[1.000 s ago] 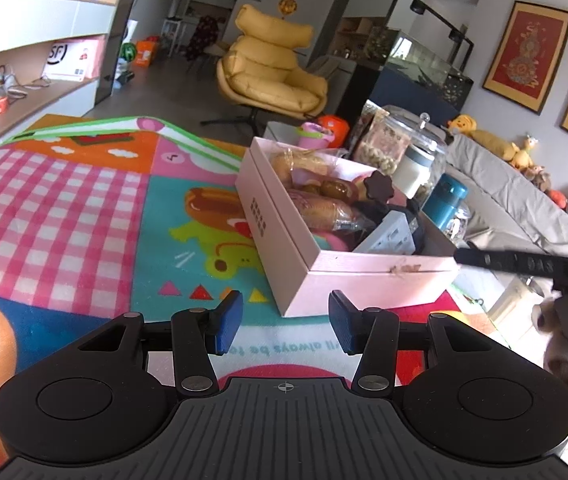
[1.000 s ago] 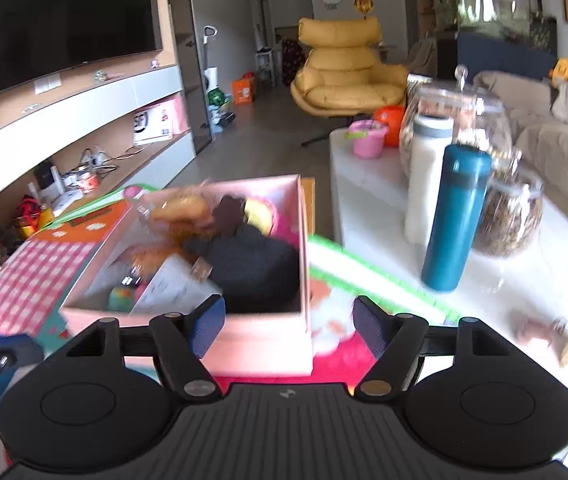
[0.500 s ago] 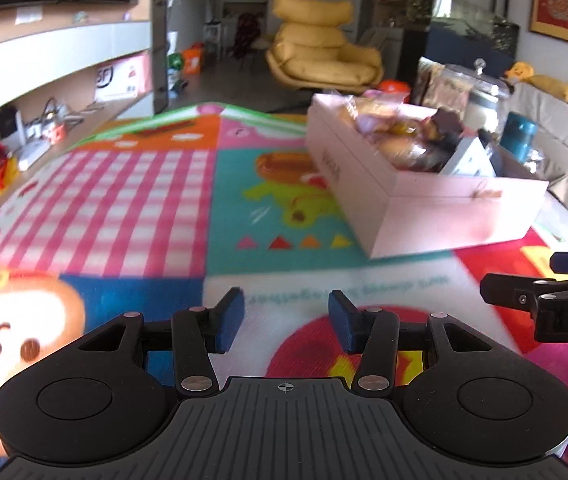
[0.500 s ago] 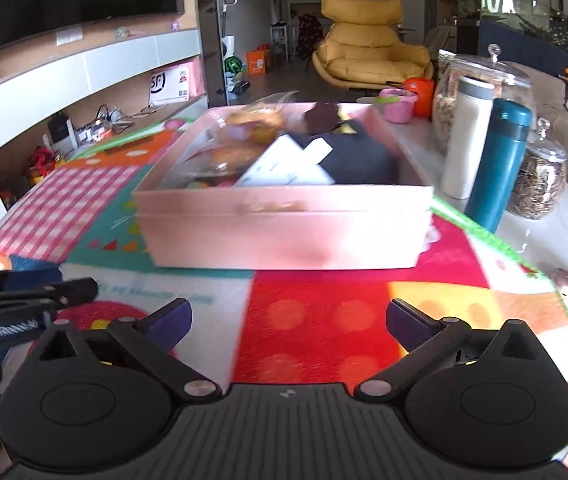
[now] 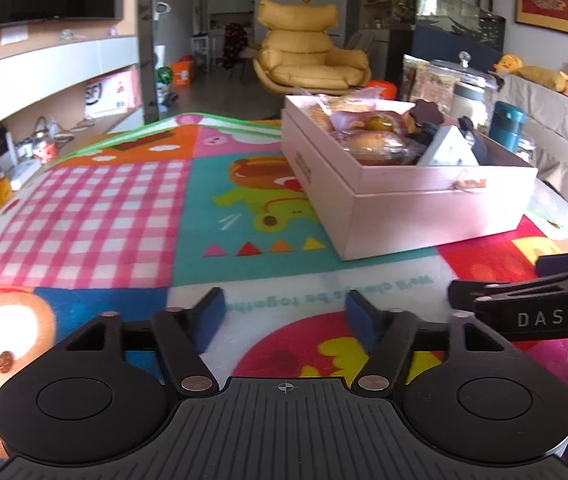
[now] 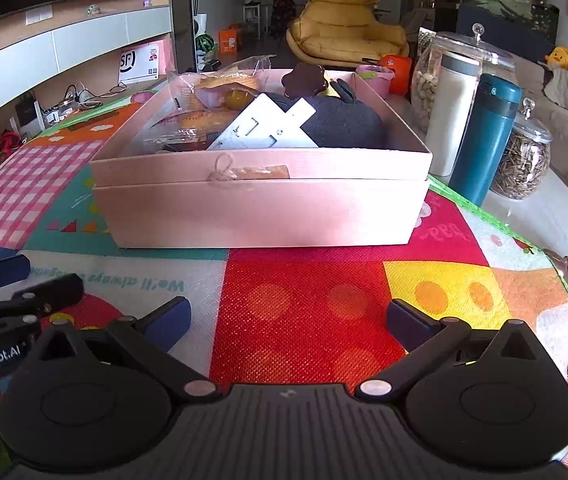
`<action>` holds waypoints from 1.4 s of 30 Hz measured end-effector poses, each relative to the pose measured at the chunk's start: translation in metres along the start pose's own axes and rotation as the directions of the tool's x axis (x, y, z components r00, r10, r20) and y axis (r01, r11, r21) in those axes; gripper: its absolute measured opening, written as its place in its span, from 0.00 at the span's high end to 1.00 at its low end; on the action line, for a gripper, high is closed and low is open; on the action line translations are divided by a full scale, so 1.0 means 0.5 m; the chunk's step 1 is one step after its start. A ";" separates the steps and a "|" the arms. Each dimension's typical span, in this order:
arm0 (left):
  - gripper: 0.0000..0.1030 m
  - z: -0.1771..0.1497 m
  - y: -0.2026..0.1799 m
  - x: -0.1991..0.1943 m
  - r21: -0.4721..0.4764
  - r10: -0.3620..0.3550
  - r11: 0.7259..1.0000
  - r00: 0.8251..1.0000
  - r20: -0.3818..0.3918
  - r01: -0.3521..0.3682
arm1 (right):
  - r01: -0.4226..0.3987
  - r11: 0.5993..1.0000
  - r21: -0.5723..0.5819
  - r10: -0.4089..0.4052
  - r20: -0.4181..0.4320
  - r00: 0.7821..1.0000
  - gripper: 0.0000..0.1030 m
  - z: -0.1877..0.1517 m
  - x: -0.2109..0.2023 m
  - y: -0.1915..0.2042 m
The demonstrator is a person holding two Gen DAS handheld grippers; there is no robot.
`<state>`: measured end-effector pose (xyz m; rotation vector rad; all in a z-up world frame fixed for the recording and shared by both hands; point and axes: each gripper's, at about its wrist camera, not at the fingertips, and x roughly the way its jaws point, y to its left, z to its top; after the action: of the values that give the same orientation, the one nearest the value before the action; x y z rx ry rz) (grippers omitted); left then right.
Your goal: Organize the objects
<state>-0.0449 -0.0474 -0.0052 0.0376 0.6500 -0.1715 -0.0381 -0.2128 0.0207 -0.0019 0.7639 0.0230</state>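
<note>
A pink cardboard box (image 5: 424, 212) (image 6: 259, 208) stands on a colourful play mat (image 5: 131, 200) (image 6: 324, 300). It holds wrapped pastries (image 6: 199, 120), a dark cloth item (image 6: 344, 124), a white card (image 6: 267, 128) and a brown flower-shaped piece (image 6: 304, 80). My left gripper (image 5: 284, 316) is open and empty, low over the mat, short of the box and to its left. My right gripper (image 6: 288, 320) is wide open and empty, in front of the box's near wall. Each gripper shows at the edge of the other's view.
To the right of the box stand a teal flask (image 6: 484, 140), a white flask (image 6: 452, 112), a big glass jar (image 6: 472, 56) and a small jar of seeds (image 6: 520, 164). Behind are a yellow armchair (image 5: 308, 56), wall shelves (image 5: 43, 80) and a grey sofa (image 5: 556, 120).
Both grippers have drawn back from the box and dropped low over the mat. The right gripper's jaws have spread much wider. The left gripper's jaws have also opened wider.
</note>
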 end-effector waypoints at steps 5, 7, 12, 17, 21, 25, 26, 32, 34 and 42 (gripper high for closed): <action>0.21 0.001 -0.002 0.005 -0.013 -0.002 1.000 1.000 -0.006 0.002 | 0.004 1.000 0.000 -0.004 0.002 1.000 0.00 0.003 0.004 0.000; 0.21 0.001 0.004 0.005 -0.042 -0.010 0.999 1.000 0.001 0.010 | 0.003 1.000 0.002 -0.003 0.003 1.000 0.00 0.001 0.002 0.000; 0.21 0.002 -0.004 0.007 -0.022 0.007 1.000 1.000 -0.004 -0.007 | 0.002 1.000 0.004 -0.002 0.005 1.000 0.00 -0.003 -0.002 -0.002; 0.21 0.003 -0.004 0.007 -0.022 0.007 1.000 1.000 -0.004 -0.007 | 0.002 1.000 0.005 -0.002 0.004 1.000 0.00 -0.003 -0.002 -0.004; 0.20 0.002 -0.006 0.007 -0.019 0.009 1.000 1.000 -0.005 -0.010 | 0.004 1.000 0.012 -0.004 0.004 1.000 0.00 -0.004 -0.003 -0.009; 0.20 0.002 -0.006 0.007 -0.017 0.010 1.000 1.000 -0.006 -0.010 | 0.010 1.000 0.019 -0.010 0.006 1.000 0.00 -0.006 -0.005 -0.012; 0.20 0.002 -0.007 0.008 -0.018 0.009 1.000 1.000 -0.006 -0.009 | 0.011 1.000 0.018 -0.011 0.007 1.000 0.00 -0.005 -0.004 -0.012; 0.20 0.001 -0.004 0.008 -0.023 0.007 1.000 1.000 -0.004 -0.007 | 0.013 1.000 0.018 -0.013 0.009 1.000 0.00 -0.007 -0.005 -0.011; 0.20 0.002 -0.004 0.008 -0.024 0.006 1.000 1.000 -0.004 -0.006 | 0.012 1.000 0.019 -0.012 0.010 1.000 0.00 -0.008 -0.006 -0.011; 0.20 0.001 -0.003 0.008 -0.024 0.006 1.000 1.000 -0.004 -0.006 | 0.012 1.000 0.019 -0.012 0.009 1.000 0.00 -0.008 -0.005 -0.010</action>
<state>-0.0417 -0.0497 -0.0070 0.0167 0.6556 -0.1574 -0.0425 -0.2180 0.0198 0.0120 0.7545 0.0039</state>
